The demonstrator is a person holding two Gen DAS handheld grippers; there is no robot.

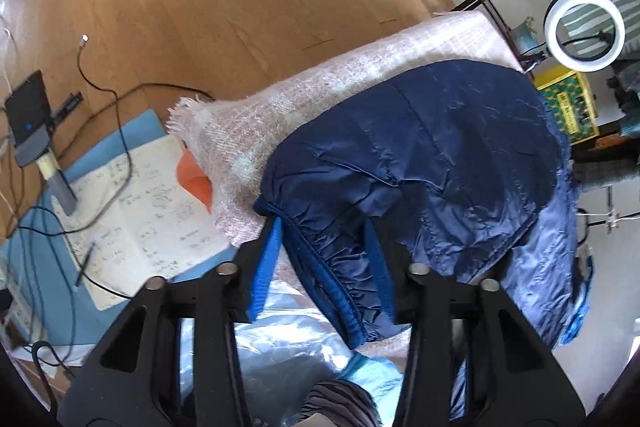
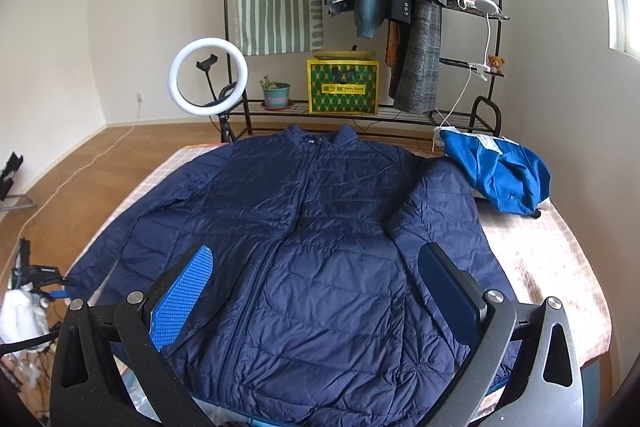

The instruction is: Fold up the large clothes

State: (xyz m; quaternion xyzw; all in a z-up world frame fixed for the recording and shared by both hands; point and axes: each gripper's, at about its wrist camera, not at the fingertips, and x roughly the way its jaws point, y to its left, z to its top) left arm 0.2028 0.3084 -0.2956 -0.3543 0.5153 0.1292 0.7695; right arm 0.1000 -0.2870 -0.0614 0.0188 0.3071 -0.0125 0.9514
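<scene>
The left gripper (image 1: 324,259) points down at the jacket (image 2: 320,227), its pads either side of the gathered cuff (image 1: 340,267); whether they pinch it I cannot tell. The right gripper (image 2: 316,291) hovers with jaws wide apart, the jacket lying flat ahead and below it on the blanket (image 2: 552,267)

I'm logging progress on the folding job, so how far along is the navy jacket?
Done: the navy jacket lies spread flat, zipped, on the blanket. In hand: the left gripper straddles a sleeve cuff, fingers around it; a firm pinch isn't clear. The right gripper hovers open over the hem. Left: every fold, and the blue garment.
</scene>
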